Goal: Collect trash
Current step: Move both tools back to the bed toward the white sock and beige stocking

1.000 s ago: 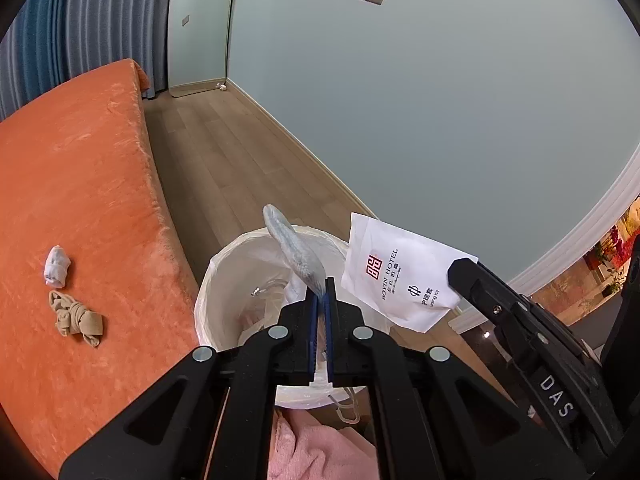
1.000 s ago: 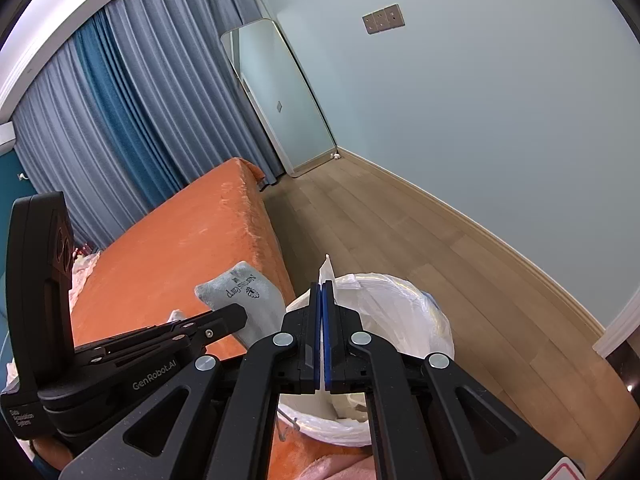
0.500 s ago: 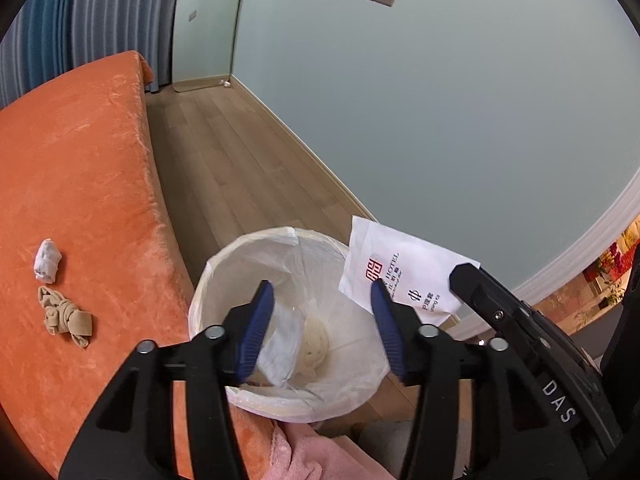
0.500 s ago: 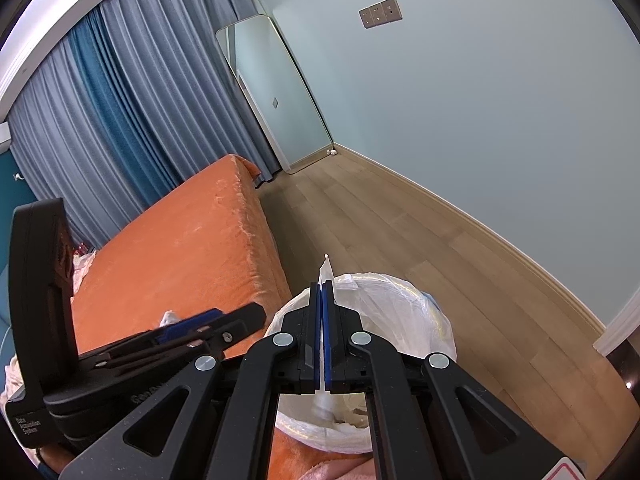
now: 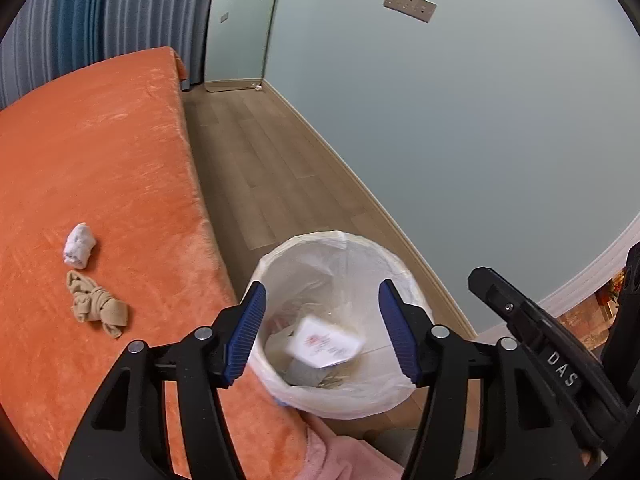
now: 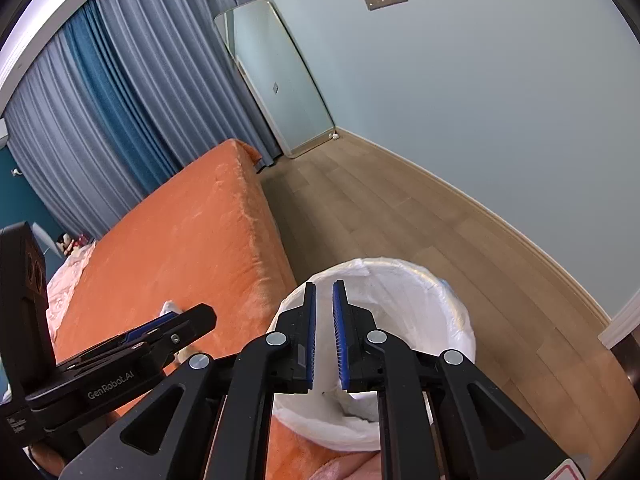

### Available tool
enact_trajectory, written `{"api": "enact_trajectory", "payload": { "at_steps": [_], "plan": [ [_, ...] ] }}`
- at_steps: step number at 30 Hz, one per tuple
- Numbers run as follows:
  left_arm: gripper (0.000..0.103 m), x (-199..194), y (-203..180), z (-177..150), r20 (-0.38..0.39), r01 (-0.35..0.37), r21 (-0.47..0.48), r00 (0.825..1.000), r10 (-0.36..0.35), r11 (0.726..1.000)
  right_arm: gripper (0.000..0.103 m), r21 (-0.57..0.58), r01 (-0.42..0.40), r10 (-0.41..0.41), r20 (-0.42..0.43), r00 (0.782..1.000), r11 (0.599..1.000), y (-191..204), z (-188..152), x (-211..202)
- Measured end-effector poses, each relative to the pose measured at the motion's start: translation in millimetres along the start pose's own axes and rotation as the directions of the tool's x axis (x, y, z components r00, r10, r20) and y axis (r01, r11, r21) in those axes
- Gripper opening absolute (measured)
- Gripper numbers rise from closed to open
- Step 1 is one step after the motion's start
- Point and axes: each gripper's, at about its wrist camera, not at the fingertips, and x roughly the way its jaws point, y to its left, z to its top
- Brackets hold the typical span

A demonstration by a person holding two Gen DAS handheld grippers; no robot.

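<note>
L gripper (image 5: 322, 332) jaws wide, just opened, empty. R gripper (image 6: 324, 334) jaws narrow, opening, empty. White packet (image 5: 326, 342) in bin (image 5: 340, 240); tissue wad (image 5: 80, 246) + tan sock (image 5: 96, 308) left on bed (image 5: 100, 152).

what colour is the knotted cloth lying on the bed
Beige, or light tan: the knotted cloth shows best in the left wrist view.
</note>
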Motion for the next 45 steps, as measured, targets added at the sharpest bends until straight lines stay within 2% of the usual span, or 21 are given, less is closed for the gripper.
{"api": "enact_trajectory", "payload": {
  "at_steps": [4,9,11,16,19,26,42,45],
  "plan": [
    [0.058,-6,16,-7,0.000,-0.016,-0.026,1.000,0.016,1.000,0.026,-0.004,0.000,0.000,-0.013,1.000,1.000,8,-6,-2],
    [0.058,-18,32,-12,0.013,-0.028,-0.043,1.000,0.029,0.999,0.031,-0.028,-0.010,0.010,-0.024,1.000,1.000,26,-12,-4],
    [0.058,-25,39,-13,0.020,-0.033,-0.050,0.999,0.034,0.998,0.037,-0.038,-0.014,0.013,-0.026,1.000,0.999,34,-16,-4],
    [0.058,-41,54,-14,0.038,-0.048,-0.072,0.998,0.051,0.996,0.037,-0.071,-0.021,0.018,-0.040,0.999,0.997,55,-23,-5],
    [0.058,-49,63,-15,0.049,-0.065,-0.088,0.996,0.069,0.994,0.042,-0.087,-0.030,0.026,-0.046,0.999,0.996,68,-27,-5],
    [0.059,-67,90,-20,0.063,-0.119,-0.123,0.990,0.128,0.985,0.043,-0.127,-0.055,0.047,-0.062,0.997,0.990,100,-32,-3],
    [0.059,-100,155,-31,0.081,-0.176,-0.211,0.977,0.197,0.961,0.044,-0.210,-0.114,0.091,-0.118,0.989,0.971,171,-53,9],
    [0.059,-105,165,-35,0.081,-0.183,-0.224,0.975,0.205,0.957,0.050,-0.222,-0.120,0.093,-0.128,0.987,0.968,183,-59,11]
  ]
}}
